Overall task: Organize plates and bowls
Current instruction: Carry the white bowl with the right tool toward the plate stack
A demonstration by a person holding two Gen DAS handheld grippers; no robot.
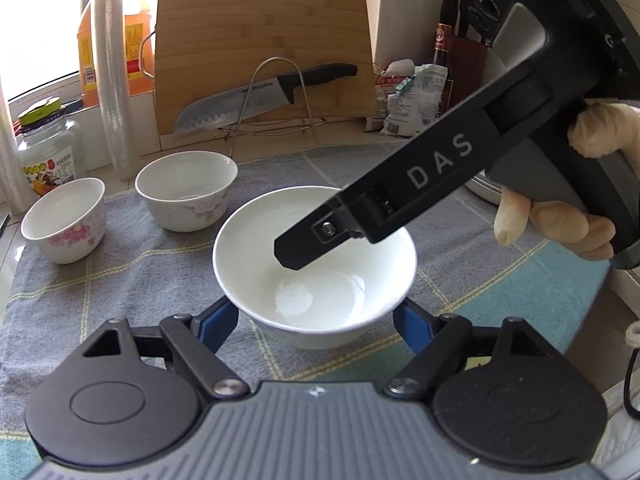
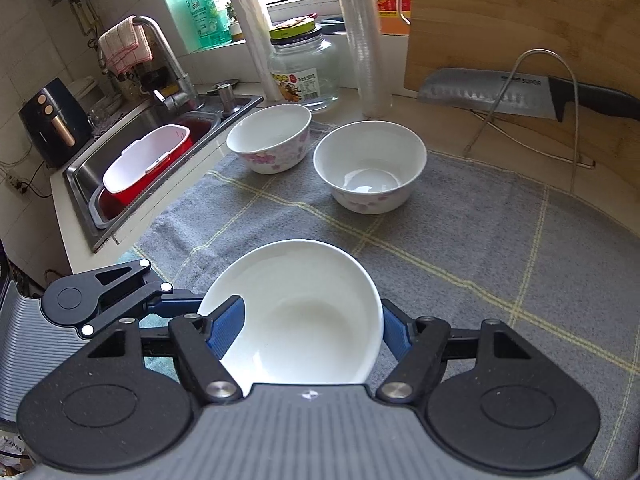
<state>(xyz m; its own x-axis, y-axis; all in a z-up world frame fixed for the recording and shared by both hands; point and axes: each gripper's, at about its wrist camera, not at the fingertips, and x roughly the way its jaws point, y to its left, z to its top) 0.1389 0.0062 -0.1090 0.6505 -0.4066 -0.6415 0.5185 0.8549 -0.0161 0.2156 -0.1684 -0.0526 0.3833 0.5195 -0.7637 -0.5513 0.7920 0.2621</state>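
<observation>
Gripping from both sides, the left gripper (image 1: 316, 320) is clamped on the outside of a plain white bowl (image 1: 316, 276) above the grey checked cloth (image 1: 140, 280). The right gripper (image 2: 312, 328) pinches the same bowl's wall, 1 blue finger (image 2: 228, 326) inside, the other outside; whether the base touches the cloth is unclear. Beyond stand 2 flowered bowls (image 2: 370, 166) (image 2: 270, 138), apart, near the knife rack (image 2: 536, 104) and sink (image 2: 132, 160).
</observation>
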